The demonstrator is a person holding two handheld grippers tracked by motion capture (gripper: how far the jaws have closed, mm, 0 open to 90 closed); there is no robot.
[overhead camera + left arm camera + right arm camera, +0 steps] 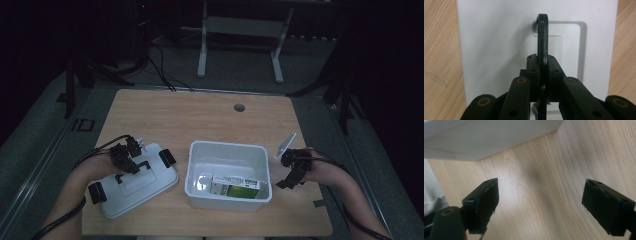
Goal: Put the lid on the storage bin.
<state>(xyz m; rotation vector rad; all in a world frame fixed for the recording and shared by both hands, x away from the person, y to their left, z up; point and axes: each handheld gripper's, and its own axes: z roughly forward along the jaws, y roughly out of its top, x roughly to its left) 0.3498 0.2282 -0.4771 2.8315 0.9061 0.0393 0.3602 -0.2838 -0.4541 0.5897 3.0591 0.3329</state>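
Left gripper view: your left gripper [543, 72] pinches the lid's black handle [542, 37] for lifting, right gripper [541, 205] spread empty above the counter [544, 195].

The room is dim, with most of the light falling on a pale wooden table [210, 120] whose top has rounded corners and a small round cable hole [239, 107] near its far edge. The wood grain runs in soft, light streaks. Around the table the floor [45, 130] is grey and looks like carpet, darkening toward the edges. Beyond the far edge stands a white frame with two legs [240, 30] on flat feet, and black cables [160, 70] trail across the floor beside it. Dark stands [345, 100] rise at the left and right, and the far background is black.
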